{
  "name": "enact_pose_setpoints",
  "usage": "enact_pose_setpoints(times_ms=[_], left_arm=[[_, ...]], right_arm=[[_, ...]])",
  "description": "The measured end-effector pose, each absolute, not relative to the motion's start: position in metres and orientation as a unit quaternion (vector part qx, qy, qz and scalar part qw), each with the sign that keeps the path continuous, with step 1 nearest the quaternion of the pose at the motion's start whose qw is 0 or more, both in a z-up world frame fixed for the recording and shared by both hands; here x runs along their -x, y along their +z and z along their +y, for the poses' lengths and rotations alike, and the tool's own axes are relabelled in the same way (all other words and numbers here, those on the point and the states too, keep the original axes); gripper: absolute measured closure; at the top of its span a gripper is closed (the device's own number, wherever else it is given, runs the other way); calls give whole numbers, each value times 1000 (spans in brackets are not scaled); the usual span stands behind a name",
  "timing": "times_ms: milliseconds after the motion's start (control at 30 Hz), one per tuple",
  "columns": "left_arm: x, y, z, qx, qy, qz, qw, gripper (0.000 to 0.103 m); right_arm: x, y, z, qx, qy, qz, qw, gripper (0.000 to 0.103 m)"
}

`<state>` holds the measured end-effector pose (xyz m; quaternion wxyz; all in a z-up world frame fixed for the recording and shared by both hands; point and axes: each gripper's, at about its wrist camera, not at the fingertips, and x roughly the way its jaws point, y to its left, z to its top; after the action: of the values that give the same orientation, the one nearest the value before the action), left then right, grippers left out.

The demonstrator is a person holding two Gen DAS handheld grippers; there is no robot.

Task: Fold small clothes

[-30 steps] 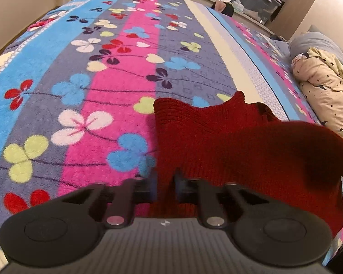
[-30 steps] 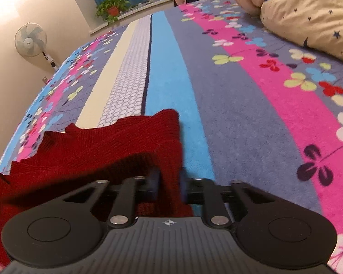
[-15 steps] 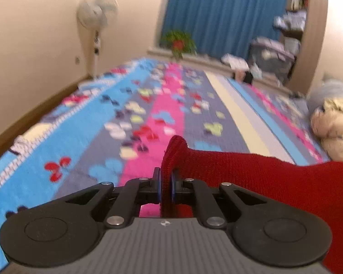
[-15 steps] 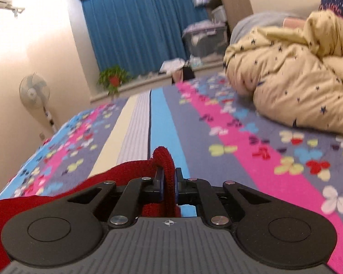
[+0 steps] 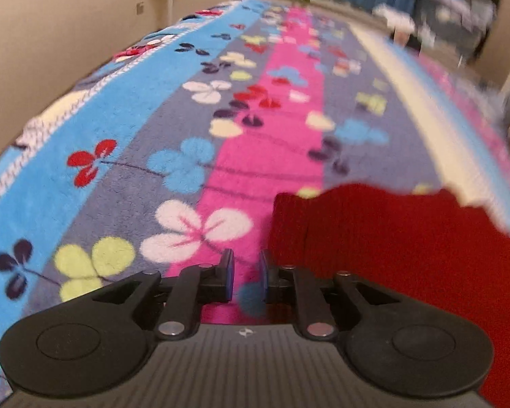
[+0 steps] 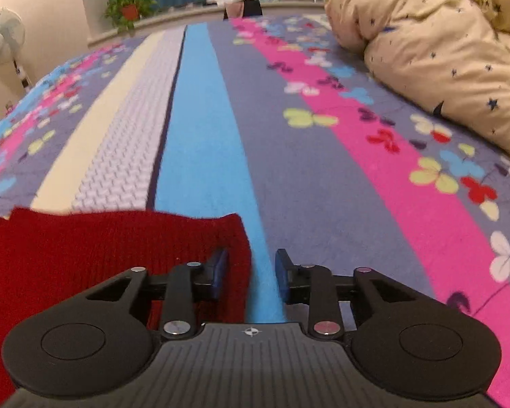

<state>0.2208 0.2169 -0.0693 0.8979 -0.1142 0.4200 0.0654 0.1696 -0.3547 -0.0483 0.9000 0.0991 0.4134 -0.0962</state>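
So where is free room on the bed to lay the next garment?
Free: the blanket between the red sweater and the quilt, and left of the sweater toward the wall. The quilt side is crowded.

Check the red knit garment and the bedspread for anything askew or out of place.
Nothing stands out. The red knit garment lies flat on the flowered bedspread; its far edge is stepped in the left wrist view. Both hand-held grippers, left and right, are open at its near corners. A star-print quilt is bunched at one side.
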Motion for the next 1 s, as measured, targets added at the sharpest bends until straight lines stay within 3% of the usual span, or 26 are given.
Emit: enact_pose_setpoints(times_ms=[33, 67, 100, 167, 267, 533, 667, 733, 767, 800, 1000], left_arm=[[-216, -66, 221, 133, 59, 419, 896, 85], [-211, -62, 224, 153, 50, 421, 893, 76], [-205, -58, 227, 178, 38, 423, 888, 61], [-192, -52, 230, 222, 9, 427, 877, 48], [-172, -46, 229, 233, -20, 454, 860, 37], [-111, -52, 227, 224, -28, 514, 828, 36], [-98, -58, 219, 194, -33, 525, 828, 37], [-94, -57, 217, 188, -37, 520, 832, 53], [-92, -56, 217, 192, -44, 516, 834, 76], [-90, -54, 217, 186, -36, 505, 842, 85], [-48, -7, 227, 226, -43, 375, 898, 87]], right_arm=[[-165, -44, -357, -106, -98, 408, 901, 62], [-158, -41, -359, -114, -101, 403, 902, 61], [-152, -37, -363, -126, -103, 398, 903, 61], [-137, -30, -373, -158, -101, 393, 900, 59], [-107, -23, -384, -229, -78, 396, 886, 55], [-45, -29, -376, -275, 11, 459, 845, 43], [-24, -32, -354, -212, 36, 480, 850, 44], [-16, -32, -352, -210, 42, 474, 854, 56], [-13, -31, -353, -220, 50, 469, 854, 78], [-10, -28, -354, -223, 50, 462, 857, 87], [19, 19, -362, -255, 47, 337, 905, 91]])
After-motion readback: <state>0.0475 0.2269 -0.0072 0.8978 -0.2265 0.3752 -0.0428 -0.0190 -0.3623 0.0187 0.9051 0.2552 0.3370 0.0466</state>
